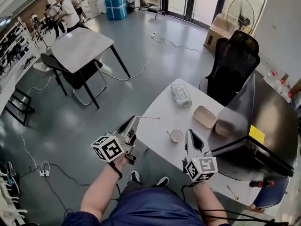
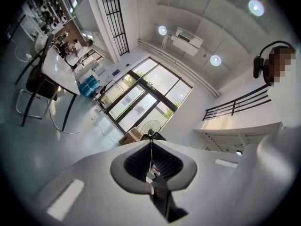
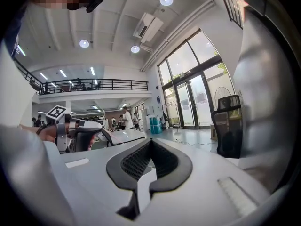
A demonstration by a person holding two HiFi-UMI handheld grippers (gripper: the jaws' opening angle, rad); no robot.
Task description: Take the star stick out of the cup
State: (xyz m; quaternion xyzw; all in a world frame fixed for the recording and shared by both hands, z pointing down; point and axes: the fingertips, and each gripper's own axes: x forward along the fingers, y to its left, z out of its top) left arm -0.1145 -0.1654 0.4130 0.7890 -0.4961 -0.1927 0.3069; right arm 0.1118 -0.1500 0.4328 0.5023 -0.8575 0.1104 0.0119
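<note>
A white cup stands near the front edge of the white table. The star stick, thin and pink with its small star at the right end, lies level in the air left of and above the cup, outside it. My left gripper is shut on the stick's left end; in the left gripper view the stick shows as a red line between the closed jaws of that gripper. Just right of the cup, my right gripper is shut and holds nothing, as the right gripper view confirms.
On the table lie a wrapped tissue pack and two tan trays. A large black box fills its right side, with a black office chair behind. A second table and several people stand far left. Cables cross the floor.
</note>
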